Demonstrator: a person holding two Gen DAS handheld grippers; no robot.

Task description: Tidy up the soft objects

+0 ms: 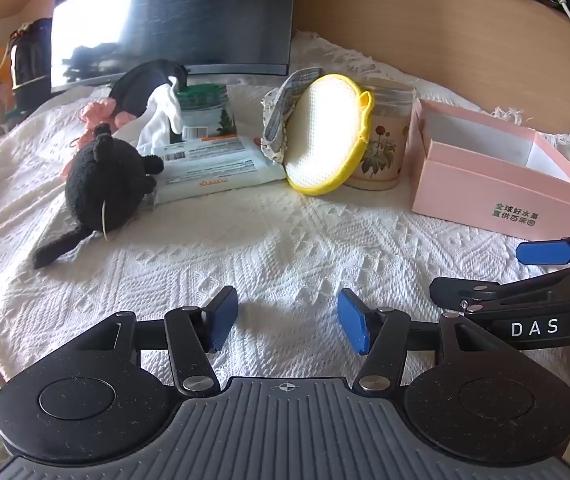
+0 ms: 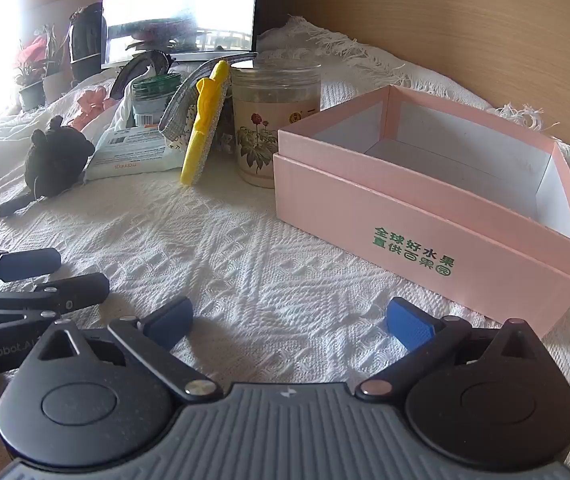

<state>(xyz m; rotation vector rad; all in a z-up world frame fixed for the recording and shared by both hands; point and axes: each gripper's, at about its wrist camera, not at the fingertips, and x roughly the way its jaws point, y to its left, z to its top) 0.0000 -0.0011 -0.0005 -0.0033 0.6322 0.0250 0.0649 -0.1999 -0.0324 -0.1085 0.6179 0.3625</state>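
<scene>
White knitted cloth is covering the tabletop, and on it the black plush toy is lying ahead and well to the left of the left gripper, its tail trailing toward the near-left edge. An empty pink box is sitting to the right, just ahead of the right gripper. Both pairs of jaws are hanging open over bare cloth, gripping nothing — the right spread wider. By position the left gripper is standing nearer the toy, the right nearer the box.
</scene>
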